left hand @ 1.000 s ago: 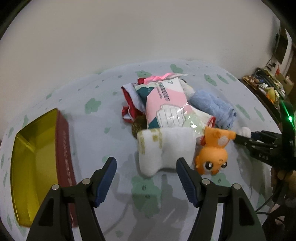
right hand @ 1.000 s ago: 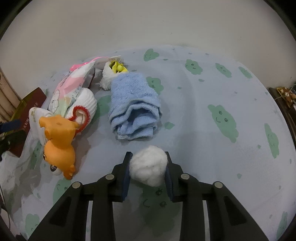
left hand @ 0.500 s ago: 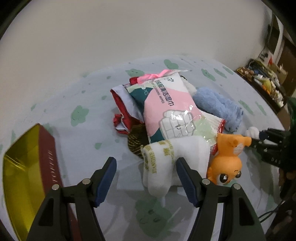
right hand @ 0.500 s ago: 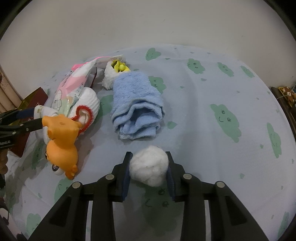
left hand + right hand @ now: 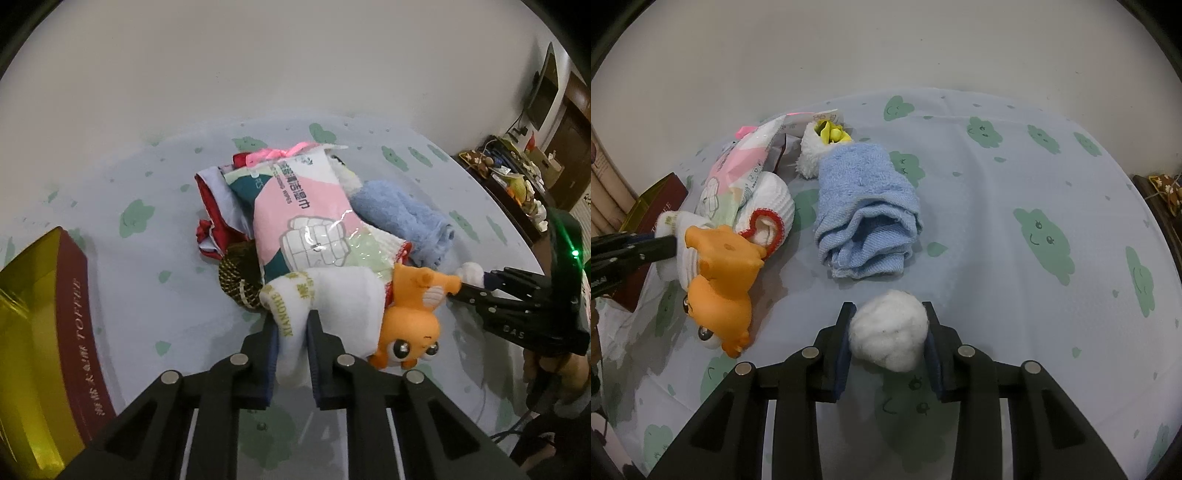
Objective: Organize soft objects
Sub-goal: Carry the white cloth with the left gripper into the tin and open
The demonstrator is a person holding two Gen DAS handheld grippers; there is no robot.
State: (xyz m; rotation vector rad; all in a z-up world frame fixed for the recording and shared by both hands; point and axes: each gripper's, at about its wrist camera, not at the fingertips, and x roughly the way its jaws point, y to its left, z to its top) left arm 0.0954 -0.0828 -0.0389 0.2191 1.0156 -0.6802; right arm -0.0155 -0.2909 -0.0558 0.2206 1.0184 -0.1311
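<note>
My left gripper is shut on the near end of a white rolled sock with gold lettering, at the front of a pile on the cloud-print cloth. An orange toy animal lies against the sock's right side. Behind them lie a pink wipes pack and a rolled blue towel. My right gripper is shut on a white fluffy ball, low over the cloth in front of the blue towel. The orange toy lies to its left.
A dark red box with a gold inside stands open at the left. Red cloth and a brown mesh bundle sit under the pile. A white glove with a red hem lies beside the toy. Cluttered furniture stands at the far right.
My left gripper moved forward onto the white sock and went from wide open to shut on it. The right gripper kept still with the white ball between its fingers.
</note>
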